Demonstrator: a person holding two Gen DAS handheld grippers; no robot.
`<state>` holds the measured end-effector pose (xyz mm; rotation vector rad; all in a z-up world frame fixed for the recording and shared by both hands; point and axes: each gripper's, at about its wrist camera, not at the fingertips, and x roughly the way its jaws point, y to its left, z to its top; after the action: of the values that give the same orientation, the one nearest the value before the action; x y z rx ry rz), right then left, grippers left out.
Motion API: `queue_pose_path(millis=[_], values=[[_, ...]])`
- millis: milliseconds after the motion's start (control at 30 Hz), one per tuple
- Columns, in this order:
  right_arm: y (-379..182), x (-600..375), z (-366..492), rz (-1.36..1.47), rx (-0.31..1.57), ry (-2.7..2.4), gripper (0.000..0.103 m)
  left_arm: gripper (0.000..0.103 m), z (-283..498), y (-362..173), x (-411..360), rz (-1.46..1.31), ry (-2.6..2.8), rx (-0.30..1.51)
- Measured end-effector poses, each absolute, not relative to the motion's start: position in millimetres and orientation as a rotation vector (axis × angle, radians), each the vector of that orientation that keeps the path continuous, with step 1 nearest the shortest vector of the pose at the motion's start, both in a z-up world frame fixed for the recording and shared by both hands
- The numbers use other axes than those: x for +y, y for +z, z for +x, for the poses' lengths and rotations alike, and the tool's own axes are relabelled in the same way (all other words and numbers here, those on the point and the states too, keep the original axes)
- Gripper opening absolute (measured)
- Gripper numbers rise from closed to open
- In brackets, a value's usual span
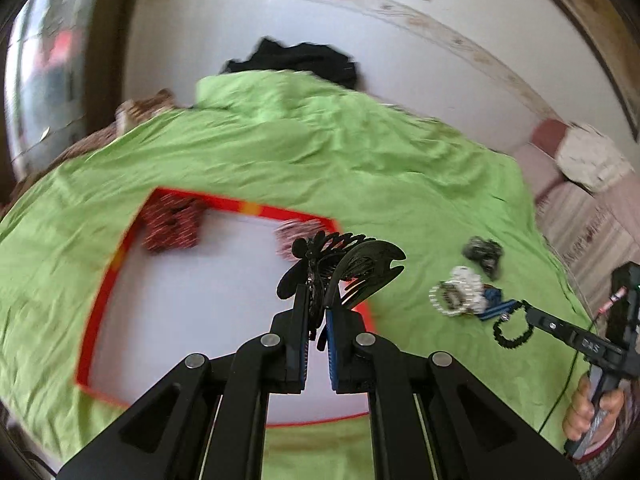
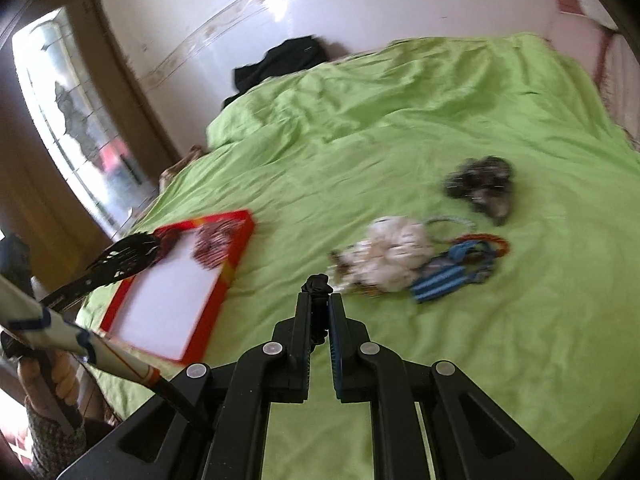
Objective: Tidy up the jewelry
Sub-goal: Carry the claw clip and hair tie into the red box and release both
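My left gripper (image 1: 316,300) is shut on a black hair claw clip (image 1: 348,264), held above the near right part of a red-rimmed white tray (image 1: 120,248). Two red patterned scrunchies (image 1: 172,224) (image 1: 296,232) lie at the tray's far side. My right gripper (image 2: 320,300) is shut on a black coiled hair tie (image 2: 317,284), above the green bedsheet (image 2: 400,120) just short of a pile of accessories. In the pile are a white scrunchie (image 2: 396,256), a blue striped band (image 2: 440,284), an orange coil ring (image 2: 488,240) and a dark scrunchie (image 2: 480,184). The tray (image 2: 224,280) lies to the left.
Black clothing (image 1: 296,60) lies at the bed's far edge by the wall. A pink cover with a white bundle (image 1: 592,160) is on the right. A window (image 2: 72,128) is at the left. A person's hand (image 1: 588,408) grips the right tool's handle.
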<state>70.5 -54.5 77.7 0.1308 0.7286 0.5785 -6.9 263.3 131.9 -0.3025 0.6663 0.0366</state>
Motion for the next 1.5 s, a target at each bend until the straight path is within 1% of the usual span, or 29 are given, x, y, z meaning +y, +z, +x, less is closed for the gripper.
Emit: queue_pose_path(millis=[233,367,567,800,933,1133,1233,1300,1367,1433,1467,1500], values=[[81,28,59,0.039,0.755,0.722,0.009,0.007,-20,106,311,-0.325,0.24,0.777],[83,75,56,-0.006,0.755,0.79,0.009,0.007,-17,84,327,-0.298,0.351,0.883],[67,129,58,-0.053,0.804,0.839,0.009,0.007,-23,81,344,-0.282,0.456,0.901],[29,144,63,-0.106,0.889,0.815,0.009,0.008,-30,80,362,-0.293,0.509,0.911],[20,141,65,-0.113,0.906,0.791,0.009,0.009,-32,81,363,-0.305,0.52,0.908],[17,138,62,-0.149,0.892,0.755,0.009,0.013,-37,85,367,-0.329,0.555,0.89],[15,138,62,-0.156,0.894,0.749,0.009,0.02,-39,90,367,-0.341,0.55,0.866],[14,138,62,-0.159,0.897,0.744,0.01,0.035,-42,93,366,-0.354,0.543,0.842],[13,137,61,-0.159,0.9,0.742,0.012,0.04,-45,98,366,-0.363,0.534,0.812],[13,136,62,-0.144,0.907,0.74,0.016,0.045,-47,103,364,-0.373,0.526,0.783],[13,135,62,-0.138,0.912,0.738,0.021,0.05,-48,104,364,-0.379,0.526,0.772],[13,135,62,-0.132,0.91,0.739,0.023,0.051,-49,105,364,-0.388,0.527,0.761]])
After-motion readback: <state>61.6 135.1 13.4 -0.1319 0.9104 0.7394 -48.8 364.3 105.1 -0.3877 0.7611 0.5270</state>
